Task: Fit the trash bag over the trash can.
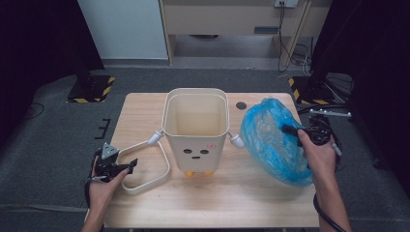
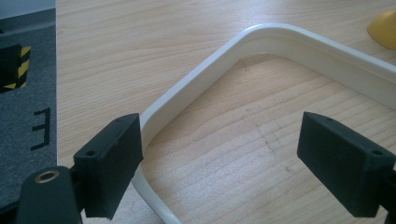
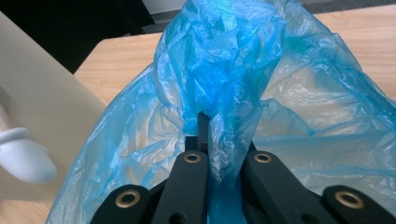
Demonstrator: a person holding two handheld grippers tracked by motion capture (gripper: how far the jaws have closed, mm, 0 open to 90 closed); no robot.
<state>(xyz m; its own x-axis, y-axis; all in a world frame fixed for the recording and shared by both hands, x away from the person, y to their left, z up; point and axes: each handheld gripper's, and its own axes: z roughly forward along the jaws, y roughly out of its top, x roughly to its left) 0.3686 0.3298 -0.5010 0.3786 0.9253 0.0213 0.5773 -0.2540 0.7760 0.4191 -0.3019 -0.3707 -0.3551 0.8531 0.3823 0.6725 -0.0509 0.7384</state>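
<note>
Pinching blue bag (image 1: 270,137), right claw (image 1: 290,129) raised; left claw (image 1: 126,166) agape astride handle (image 1: 145,181).

One cream bin (image 1: 196,130), one white frame (image 1: 145,166), one blue bag (image 1: 273,140), two yellow feet (image 1: 199,173), one table (image 1: 241,193).

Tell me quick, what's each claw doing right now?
Left claw: open, holding nothing, its jaws either side of the white handle.
Right claw: closed on the blue plastic bag.
</note>
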